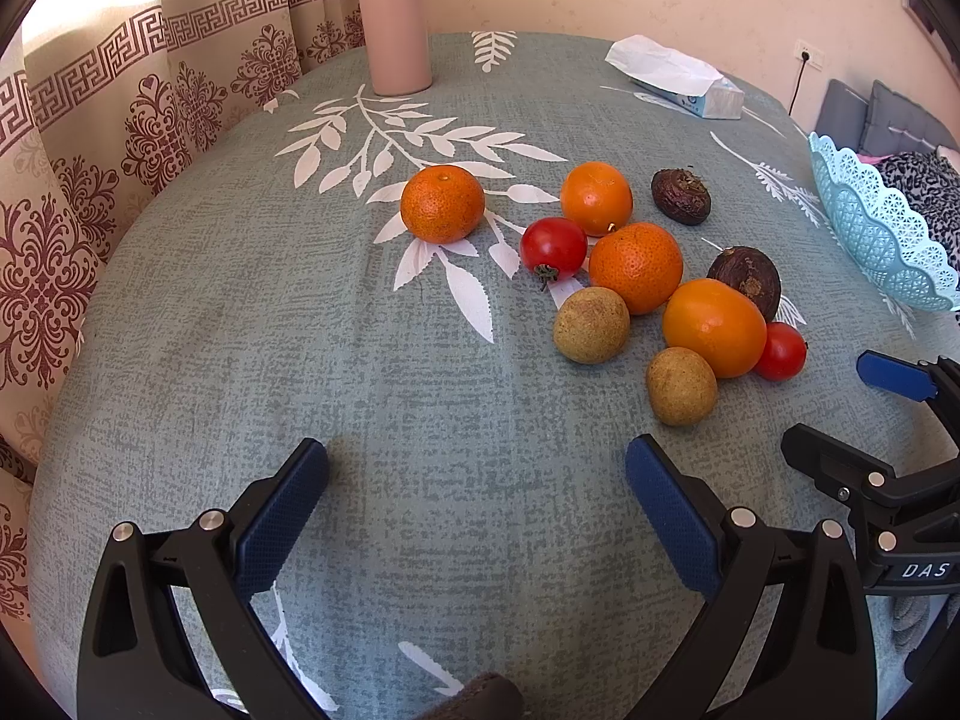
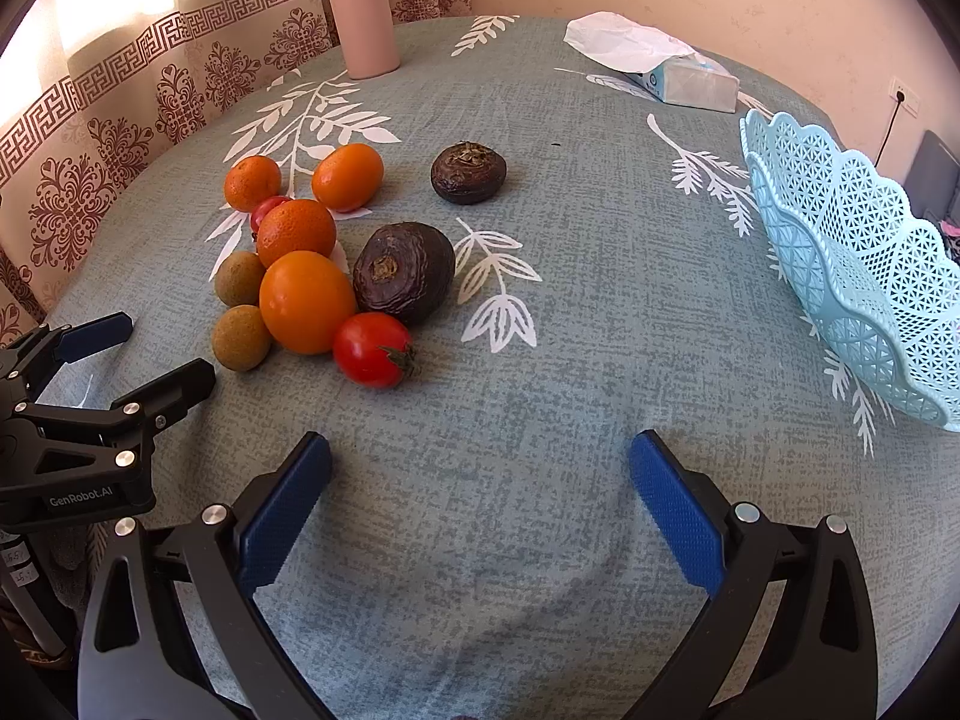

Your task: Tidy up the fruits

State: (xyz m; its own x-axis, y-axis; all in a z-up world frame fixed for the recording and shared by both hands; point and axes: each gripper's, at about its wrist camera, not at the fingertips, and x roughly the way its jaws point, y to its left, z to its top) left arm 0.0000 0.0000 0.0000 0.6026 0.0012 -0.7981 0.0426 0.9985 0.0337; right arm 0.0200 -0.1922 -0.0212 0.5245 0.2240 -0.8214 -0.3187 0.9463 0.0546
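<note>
Both grippers tilt down over the grey-green leaf-print tablecloth, jaws spread wide, nothing between the pads. Left gripper sits over bare cloth, the fruit pile ahead and to its right. Right gripper has the pile ahead-left and the pale blue lattice basket ahead-right, well apart from the fruit. The pile is a loose cluster: four oranges, two tomatoes, two tan round fruits, two dark brown ones. Large smooth orange is oval, long axis roughly toward the near tomato, whose stem end points right toward the basket. Big dark fruit touches the orange, its scar end facing the camera; the smaller dark one sits apart, crown up. Far tomato is mostly hidden behind an orange in the right view. Basket is cut off at the frame edge in both views; its inside can't be seen. Pink flask and tissue pack stand at the far edge.
</note>
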